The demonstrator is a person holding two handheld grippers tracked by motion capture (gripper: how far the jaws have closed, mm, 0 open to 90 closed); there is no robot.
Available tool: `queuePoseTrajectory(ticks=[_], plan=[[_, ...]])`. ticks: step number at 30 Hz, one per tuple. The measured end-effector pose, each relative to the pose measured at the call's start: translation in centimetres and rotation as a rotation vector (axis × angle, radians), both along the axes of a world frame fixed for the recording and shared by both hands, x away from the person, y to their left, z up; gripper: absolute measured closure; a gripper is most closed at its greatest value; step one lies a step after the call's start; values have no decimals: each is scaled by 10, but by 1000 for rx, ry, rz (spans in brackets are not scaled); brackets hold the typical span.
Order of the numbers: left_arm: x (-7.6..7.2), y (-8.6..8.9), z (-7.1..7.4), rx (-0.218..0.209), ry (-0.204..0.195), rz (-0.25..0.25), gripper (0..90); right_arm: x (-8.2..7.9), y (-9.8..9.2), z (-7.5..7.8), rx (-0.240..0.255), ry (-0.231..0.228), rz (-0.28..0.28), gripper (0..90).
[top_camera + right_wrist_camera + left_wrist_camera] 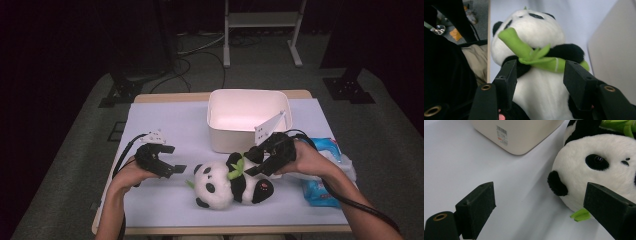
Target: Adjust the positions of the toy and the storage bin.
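We see the tabletop (165,120) carrying a white bin (248,120) just beyond our right tool (255,162), whose spread jaws straddle the plush panda's (230,185) belly; our left tool (175,167) waits spread beside its head, a blue wipes pack (322,192) lying behind the right hand.

The right gripper (537,80) straddles the plush panda (536,95) — jaws apart, either side of its white belly. A green bamboo stalk (531,53) crosses the chest; a beige bin (616,50) stands beside.
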State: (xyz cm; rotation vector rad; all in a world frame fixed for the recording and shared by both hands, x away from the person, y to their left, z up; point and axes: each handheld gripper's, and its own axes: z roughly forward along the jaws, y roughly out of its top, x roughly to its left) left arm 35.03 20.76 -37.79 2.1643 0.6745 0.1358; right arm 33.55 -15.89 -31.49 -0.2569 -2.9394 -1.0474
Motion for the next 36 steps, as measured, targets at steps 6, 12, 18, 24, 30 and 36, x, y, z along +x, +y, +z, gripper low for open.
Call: queuePoseTrajectory(ticks=[6, 12, 18, 24, 30, 36], plan=[[1, 3, -1, -12, 4, 13, 85, -2, 13, -5, -18, 18, 28, 428], [0, 7, 0, -9, 4, 14, 85, -2, 26, -11, -37, 20, 55, 423], [0, 8, 0, -10, 4, 18, 85, 0, 35, -12, -45, 11, 67, 444], [-1, 8, 0, -8, 6, 20, 85, 4, 40, -16, -58, 5, 53, 525], [-2, 9, 0, -8, 4, 22, 85, 4, 45, -18, -73, -13, 48, 569], [-3, 11, 1, -13, 0, 28, 85, 7, 45, -19, -72, 13, 43, 603]])
